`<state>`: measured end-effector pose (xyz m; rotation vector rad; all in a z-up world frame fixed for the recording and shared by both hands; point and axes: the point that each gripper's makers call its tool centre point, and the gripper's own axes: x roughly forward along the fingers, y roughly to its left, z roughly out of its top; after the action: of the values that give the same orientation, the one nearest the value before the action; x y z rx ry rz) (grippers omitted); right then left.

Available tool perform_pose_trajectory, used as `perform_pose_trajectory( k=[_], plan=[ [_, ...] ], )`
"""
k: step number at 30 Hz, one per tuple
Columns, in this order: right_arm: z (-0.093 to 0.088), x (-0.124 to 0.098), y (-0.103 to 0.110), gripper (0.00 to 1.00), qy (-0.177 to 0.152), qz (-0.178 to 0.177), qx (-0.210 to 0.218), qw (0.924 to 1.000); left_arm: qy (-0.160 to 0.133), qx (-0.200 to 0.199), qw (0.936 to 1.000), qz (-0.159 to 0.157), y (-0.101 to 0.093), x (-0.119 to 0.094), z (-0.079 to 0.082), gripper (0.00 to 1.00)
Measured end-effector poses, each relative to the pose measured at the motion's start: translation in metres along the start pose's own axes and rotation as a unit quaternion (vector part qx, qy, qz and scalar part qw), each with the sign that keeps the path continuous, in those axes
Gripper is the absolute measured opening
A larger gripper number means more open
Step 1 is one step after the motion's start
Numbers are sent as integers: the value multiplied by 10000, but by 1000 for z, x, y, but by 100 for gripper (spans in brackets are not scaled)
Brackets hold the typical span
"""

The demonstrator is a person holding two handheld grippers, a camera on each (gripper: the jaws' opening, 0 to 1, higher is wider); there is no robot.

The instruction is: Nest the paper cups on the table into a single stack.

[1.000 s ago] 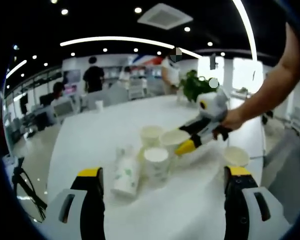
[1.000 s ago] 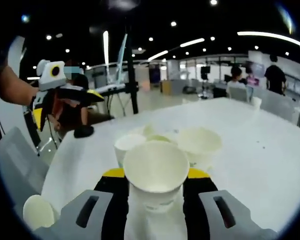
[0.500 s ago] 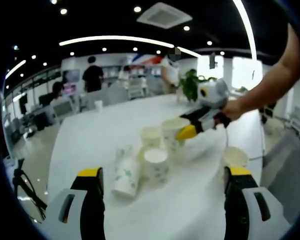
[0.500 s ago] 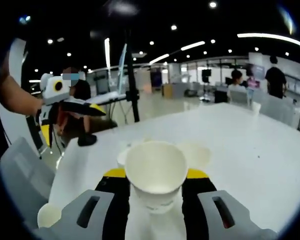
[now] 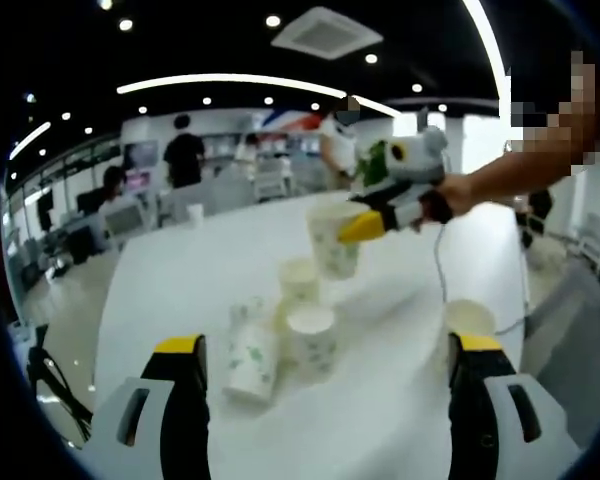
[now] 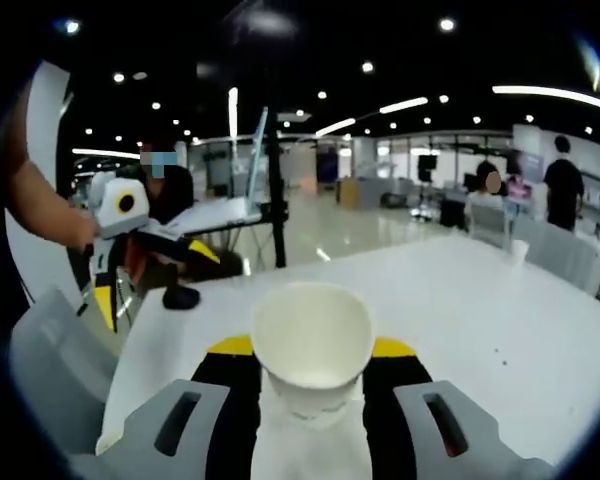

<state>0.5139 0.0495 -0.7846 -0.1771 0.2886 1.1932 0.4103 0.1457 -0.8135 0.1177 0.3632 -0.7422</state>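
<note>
The right tool (image 5: 365, 225), clamped on a paper cup (image 5: 332, 238), had lifted it clear of the table (image 5: 180, 270) and above the remaining cups (image 5: 305, 300), ready for nesting onto one, while the left tool (image 5: 325, 375) hung wide open, holding nothing.

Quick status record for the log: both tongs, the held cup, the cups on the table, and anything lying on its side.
right tongs: shut on held cup
held cup: raised clear of the white table, mouth up
left tongs: open, holding nothing
upright cups on table: middle cup, back cup, right-edge cup
fallen cup: on its side, left of middle cup
nesting: none visible yet
</note>
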Motion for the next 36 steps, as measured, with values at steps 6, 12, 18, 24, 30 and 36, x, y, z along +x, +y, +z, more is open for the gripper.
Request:
perform_pose_trajectory(
  k=[6, 12, 18, 24, 30, 36],
  plan=[
    [16, -2, -7, 36, -74, -28, -37, 10000, -23, -4, 10000, 2, 0, 1, 2, 98],
    [20, -5, -12, 36, -29, -79, -116, 9999, -33, -15, 10000, -13, -2, 0, 3, 98],
    [21, -7, -14, 36, -39, -99, -127, 9999, -16, -12, 10000, -13, -2, 2, 2, 98],
    [19, -8, -14, 36, -8, -114, -126, 9999, -4, -23, 10000, -26, -4, 2, 2, 98],
    [20, -10, -12, 36, -18, -127, -121, 9998, -7, -9, 10000, -23, -5, 2, 2, 98],
    [21, -11, -12, 36, -35, -153, -101, 9998, -4, -12, 10000, -23, -5, 2, 2, 98]
  ],
)
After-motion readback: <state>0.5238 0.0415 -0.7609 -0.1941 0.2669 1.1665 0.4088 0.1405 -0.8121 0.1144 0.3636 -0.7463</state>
